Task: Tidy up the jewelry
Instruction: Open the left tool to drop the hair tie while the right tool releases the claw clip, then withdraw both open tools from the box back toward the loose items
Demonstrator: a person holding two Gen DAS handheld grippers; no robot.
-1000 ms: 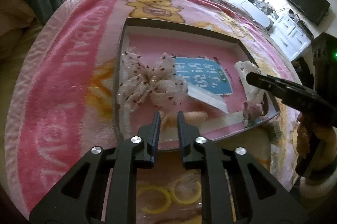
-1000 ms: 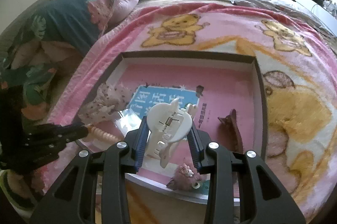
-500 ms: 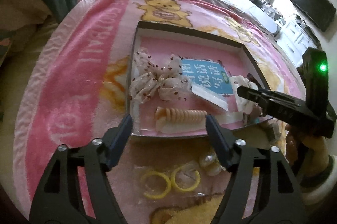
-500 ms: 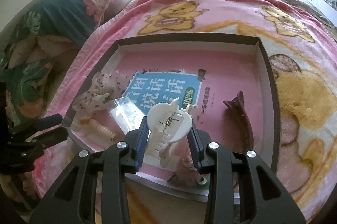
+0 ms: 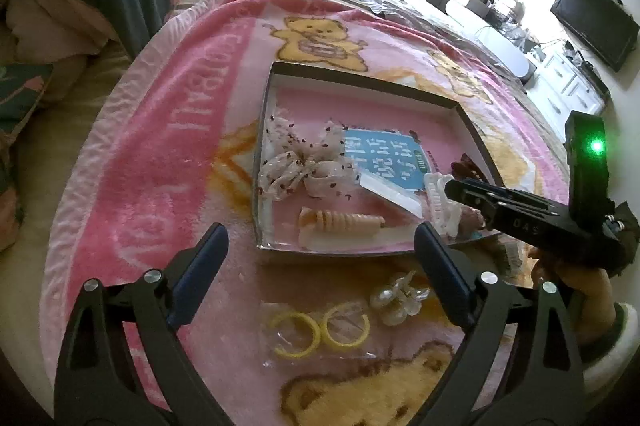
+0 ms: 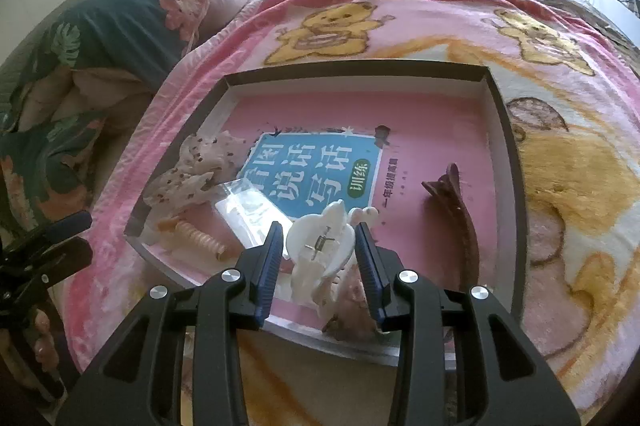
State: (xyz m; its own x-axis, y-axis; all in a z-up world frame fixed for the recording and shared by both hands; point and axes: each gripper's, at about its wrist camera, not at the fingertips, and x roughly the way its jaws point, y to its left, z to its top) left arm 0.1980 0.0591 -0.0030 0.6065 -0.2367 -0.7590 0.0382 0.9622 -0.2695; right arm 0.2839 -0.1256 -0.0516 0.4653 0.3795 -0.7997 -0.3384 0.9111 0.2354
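A shallow dark-rimmed box (image 5: 360,77) (image 6: 360,67) with a pink book inside lies on the pink blanket. In it are a spotted cream scrunchie (image 5: 300,161) (image 6: 192,169), a beige spiral hair clip (image 5: 344,222) (image 6: 200,238) and a brown claw clip (image 6: 456,209). My right gripper (image 6: 320,250) is shut on a white claw clip (image 6: 320,258) (image 5: 440,201), low over the box's near edge. My left gripper (image 5: 320,258) is open and empty, above the blanket just before the box. Yellow rings in a clear bag (image 5: 316,330) and a pearl cluster (image 5: 396,298) lie below it.
A small pink furry piece (image 6: 352,318) lies under the white clip. A clear plastic packet (image 6: 252,214) lies on the book. Dark floral bedding (image 6: 100,37) is piled at the left. A TV (image 5: 592,21) and white furniture stand far right.
My left gripper opened, letting go of the beige spiral clip in the box, and pulled back. My right gripper lowered the white claw clip toward the box's near edge.
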